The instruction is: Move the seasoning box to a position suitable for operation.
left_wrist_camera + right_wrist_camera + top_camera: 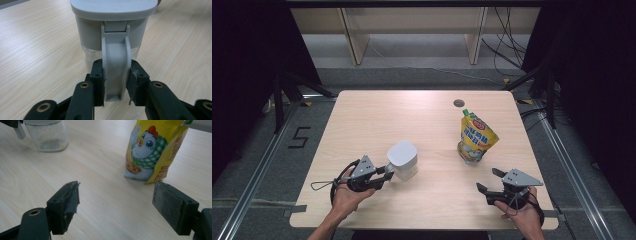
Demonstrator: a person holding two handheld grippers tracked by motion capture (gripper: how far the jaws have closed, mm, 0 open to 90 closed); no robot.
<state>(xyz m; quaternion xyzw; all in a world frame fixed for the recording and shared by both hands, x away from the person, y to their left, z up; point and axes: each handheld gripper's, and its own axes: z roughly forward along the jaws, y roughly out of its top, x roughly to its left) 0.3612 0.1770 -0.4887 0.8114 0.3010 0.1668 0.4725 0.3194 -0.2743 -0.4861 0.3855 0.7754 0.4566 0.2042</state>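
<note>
Near the left front corner of the desk (362, 107), the left gripper (388, 173) is held low over the wood by the person's left hand (346, 196), jaws pointing toward the middle of the desk. Its jaws are partly closed and clamped on the grey handle (116, 70) of the jug (402, 160); in the left gripper view both black pads (98, 80) press flat on the handle's two sides, low on the handle. No gap shows between pad and handle on either side.

The jug stands upright on the desk, left of centre and nearer the front edge than the back. It has a grey lid (112, 7) and grey upper band, with a clear lower body. In the right gripper view the clear body (47, 137) holds a pale, granular-looking content; what it is cannot be told.

A small round hole (459, 103) sits in the desk near the back edge, right of centre.

The yellow pouch (476, 137) stands upright in the right half of the desk, well apart from the jug, green cap at the top. Its print shows a cartoon chicken (147, 152).

Near the right front corner, the right gripper (488, 180) is held by the right hand (523, 212). Its jaws stand wide open with nothing between them, only bare desk; they point toward the pouch, which is near but untouched.
</note>
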